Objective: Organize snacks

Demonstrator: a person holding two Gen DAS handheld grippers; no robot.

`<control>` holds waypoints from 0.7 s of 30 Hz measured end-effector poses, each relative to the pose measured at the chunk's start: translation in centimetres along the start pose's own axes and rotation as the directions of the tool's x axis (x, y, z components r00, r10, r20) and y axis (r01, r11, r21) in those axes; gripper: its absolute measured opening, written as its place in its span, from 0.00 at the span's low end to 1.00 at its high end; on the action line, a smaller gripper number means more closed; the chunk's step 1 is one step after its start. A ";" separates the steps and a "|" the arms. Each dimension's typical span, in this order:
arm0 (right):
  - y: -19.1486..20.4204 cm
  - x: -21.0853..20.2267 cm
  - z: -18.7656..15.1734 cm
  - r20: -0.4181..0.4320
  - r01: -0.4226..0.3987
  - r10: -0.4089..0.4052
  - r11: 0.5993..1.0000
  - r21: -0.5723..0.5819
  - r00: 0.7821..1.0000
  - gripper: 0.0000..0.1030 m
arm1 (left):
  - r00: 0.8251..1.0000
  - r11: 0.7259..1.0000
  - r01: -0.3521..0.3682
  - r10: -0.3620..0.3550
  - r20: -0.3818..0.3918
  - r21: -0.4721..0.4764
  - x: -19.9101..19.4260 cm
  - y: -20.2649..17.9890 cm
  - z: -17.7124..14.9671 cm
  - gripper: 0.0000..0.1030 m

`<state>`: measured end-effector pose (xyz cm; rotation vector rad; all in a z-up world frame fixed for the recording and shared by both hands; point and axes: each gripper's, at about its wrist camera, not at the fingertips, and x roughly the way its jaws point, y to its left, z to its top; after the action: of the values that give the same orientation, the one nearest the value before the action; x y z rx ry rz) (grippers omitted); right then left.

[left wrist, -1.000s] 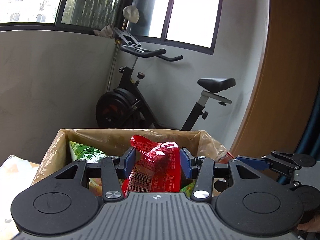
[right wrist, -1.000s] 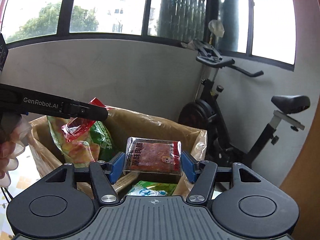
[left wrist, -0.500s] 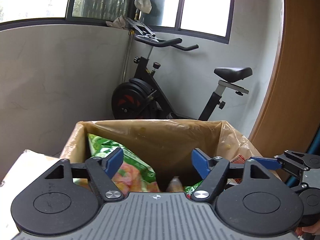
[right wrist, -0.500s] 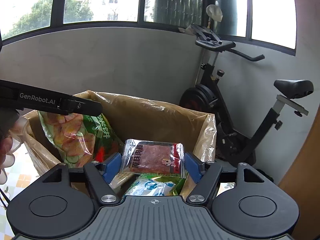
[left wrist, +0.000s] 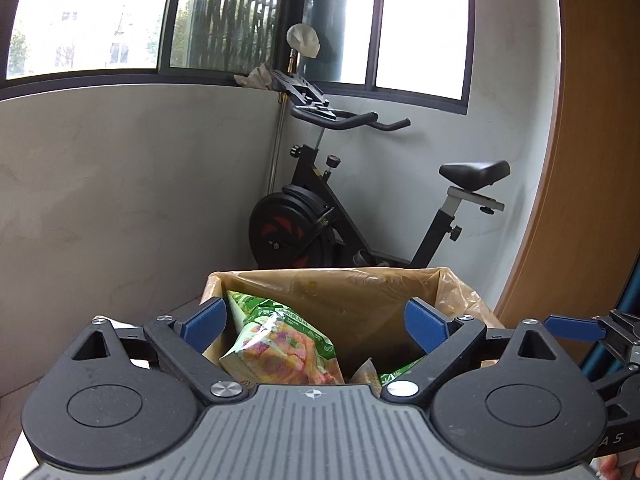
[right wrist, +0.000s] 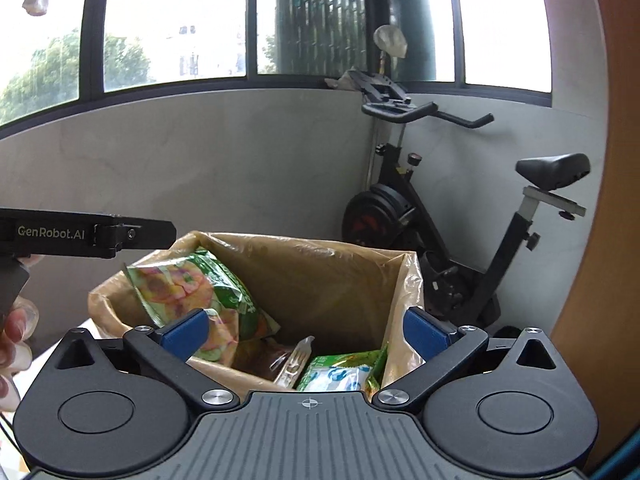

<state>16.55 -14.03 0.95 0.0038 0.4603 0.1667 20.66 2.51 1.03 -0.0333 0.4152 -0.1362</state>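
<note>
A box lined with a tan plastic bag [left wrist: 352,292] [right wrist: 320,272] stands in front of both grippers and holds snacks. A large green chip bag [left wrist: 280,340] [right wrist: 196,284] leans at its left side. A small green and white packet [right wrist: 344,372] and a brown packet [right wrist: 272,356] lie at the bottom. My left gripper [left wrist: 316,320] is open and empty just above the near rim. My right gripper [right wrist: 308,332] is open and empty above the box. The left gripper's body [right wrist: 88,236] shows at the left of the right wrist view.
A black exercise bike [left wrist: 320,216] [right wrist: 440,232] stands behind the box against the grey wall, under the windows. A wooden panel [left wrist: 592,200] rises at the right. The right gripper's fingers [left wrist: 576,328] show at the right edge of the left wrist view.
My left gripper let go of the red packet and my right gripper let go of the clear jerky packet; both dropped into the box. Both grippers have opened and drawn back.
</note>
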 end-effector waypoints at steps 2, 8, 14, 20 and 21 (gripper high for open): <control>0.2 -1.7 0.2 0.017 -0.001 0.000 1.000 0.026 1.000 1.00 | 1.000 1.000 0.011 -0.011 0.005 0.003 -1.6 0.0 0.1 0.95; 0.4 -6.5 0.1 0.056 0.027 -0.034 0.994 0.105 0.998 1.00 | 0.992 0.995 0.102 -0.100 0.082 -0.018 -7.9 0.5 -1.0 0.95; 0.4 -9.4 -0.1 0.091 0.080 -0.090 0.991 0.106 0.992 1.00 | 0.993 0.998 -0.055 0.051 0.107 0.038 -11.9 -0.2 -2.1 0.95; 0.0 -10.1 -0.6 0.090 0.072 -0.084 0.989 0.133 0.992 1.00 | 0.993 0.998 -0.065 0.064 0.098 0.005 -12.9 0.1 -1.8 0.95; 0.0 -10.2 -0.7 0.090 0.071 -0.084 0.988 0.134 0.992 1.00 | 0.992 0.997 -0.074 0.073 0.099 0.009 -13.0 0.2 -1.7 0.95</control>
<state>7.30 -15.73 4.83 0.1219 0.3743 0.0590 8.24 4.48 4.67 -0.0125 0.3168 -0.0638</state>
